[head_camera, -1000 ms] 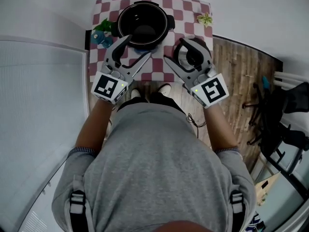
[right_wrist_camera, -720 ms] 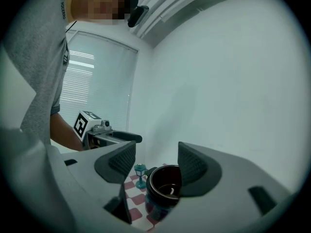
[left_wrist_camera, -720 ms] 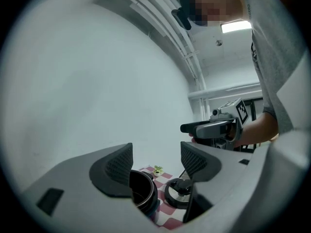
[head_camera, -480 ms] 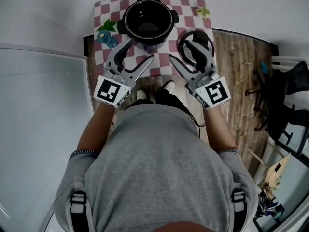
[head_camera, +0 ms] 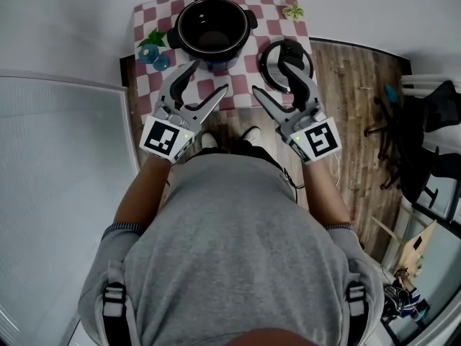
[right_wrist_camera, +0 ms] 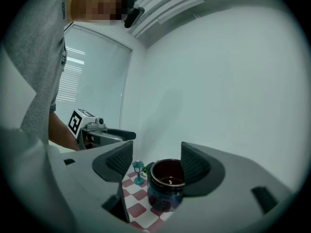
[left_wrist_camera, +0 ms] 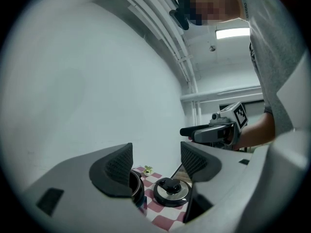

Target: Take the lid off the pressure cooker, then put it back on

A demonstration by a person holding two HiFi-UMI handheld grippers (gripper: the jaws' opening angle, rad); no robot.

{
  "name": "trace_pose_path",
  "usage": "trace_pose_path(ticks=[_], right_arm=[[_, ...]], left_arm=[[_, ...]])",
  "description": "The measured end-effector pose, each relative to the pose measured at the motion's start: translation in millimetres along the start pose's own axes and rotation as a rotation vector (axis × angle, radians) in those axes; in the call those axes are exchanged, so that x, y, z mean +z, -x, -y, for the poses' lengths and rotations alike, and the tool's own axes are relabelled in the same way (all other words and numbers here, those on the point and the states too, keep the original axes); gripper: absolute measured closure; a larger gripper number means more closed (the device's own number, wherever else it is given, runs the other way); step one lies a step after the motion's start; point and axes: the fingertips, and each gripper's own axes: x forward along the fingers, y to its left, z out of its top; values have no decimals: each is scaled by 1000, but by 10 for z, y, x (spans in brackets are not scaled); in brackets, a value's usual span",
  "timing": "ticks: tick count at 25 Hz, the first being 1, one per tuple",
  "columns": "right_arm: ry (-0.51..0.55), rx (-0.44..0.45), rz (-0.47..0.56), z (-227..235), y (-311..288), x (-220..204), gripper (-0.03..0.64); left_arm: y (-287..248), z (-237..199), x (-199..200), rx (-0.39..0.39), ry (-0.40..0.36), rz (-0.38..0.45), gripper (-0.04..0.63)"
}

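Grey T-shirt (head_camera: pixel 230 251), black buckled shoulder straps (head_camera: pixel 115 303)

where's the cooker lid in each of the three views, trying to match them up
Head view: the lid lies upper right of centre on the checkered cloth, right of the pot.
Left gripper view: the lid is low centre, seen between the open jaws.
Right gripper view: not in it.
Shared landmark: the open pot, in all three views; in the left gripper view only its edge shows.
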Motion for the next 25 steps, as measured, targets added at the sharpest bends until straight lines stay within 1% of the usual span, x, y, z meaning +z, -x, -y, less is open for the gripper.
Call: trace_pose_path(ticks=[9,17,22,25], right_arm=[[18,-46,11,242,326,24,291],[14,-72,11,316,427,-10,290],[-3,-79,37,351,456,52,290],[-4,-87,22,403,494,-6,285]], left_arm=[[-275,244,77,-19,-24,13,259],[-368,342,30,-27,-25,11,259],[-415,378,14,-30,-25,5,259],[-448,391,-10,-36,-23,-1,259]])
